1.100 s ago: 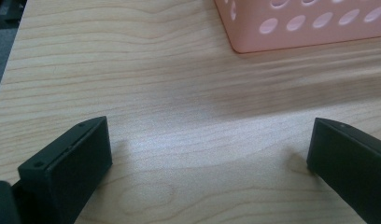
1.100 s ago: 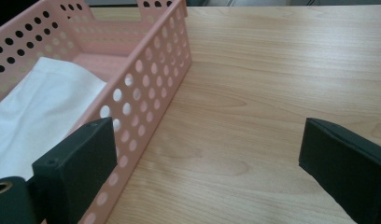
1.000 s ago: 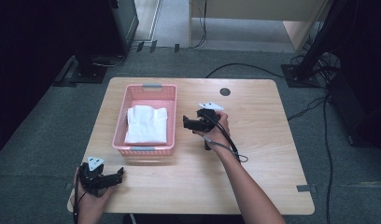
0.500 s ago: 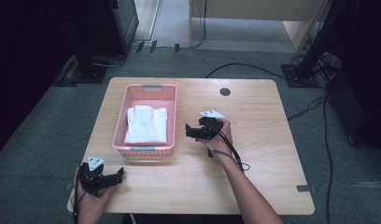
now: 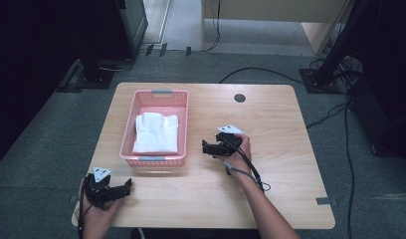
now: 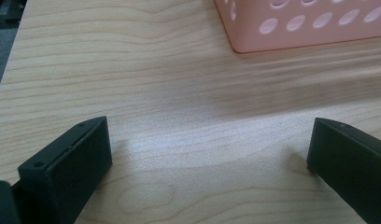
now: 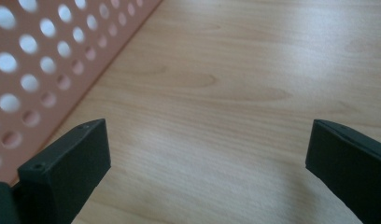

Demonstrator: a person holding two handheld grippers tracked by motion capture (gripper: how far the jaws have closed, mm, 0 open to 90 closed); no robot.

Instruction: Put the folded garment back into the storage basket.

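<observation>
Folded white cloth (image 5: 156, 132) is seen lying inside a pink perforated basket (image 5: 153, 160), which is set on the left half of a pale wooden desk (image 5: 290, 129), its far rim near the desk's back edge. The right gripper (image 5: 207, 148) is held low over the bare desk just beside the basket's right wall, apart from it, with its fingers (image 7: 67, 163) spread wide and nothing gripped between them; in the right gripper view the basket's holed wall (image 7: 34, 56) is shown at the upper left and plain wood grain is seen in the gap. The left gripper (image 5: 125, 186) is held at the desk's near left corner, in front of the basket and clear of it, pointing to the right along the desk's front edge. Its fingers (image 6: 72, 158) are likewise parted wide and empty, with only desk surface framed between them and the basket's near corner (image 6: 300, 23) caught at the top right of the left gripper view. A cable (image 5: 251, 167) is trailed from the right gripper along the person's forearm. A round dark grommet (image 5: 240, 97) is set in the desk near its far edge, well apart from both grippers. Grey carpet is seen around the desk.
</observation>
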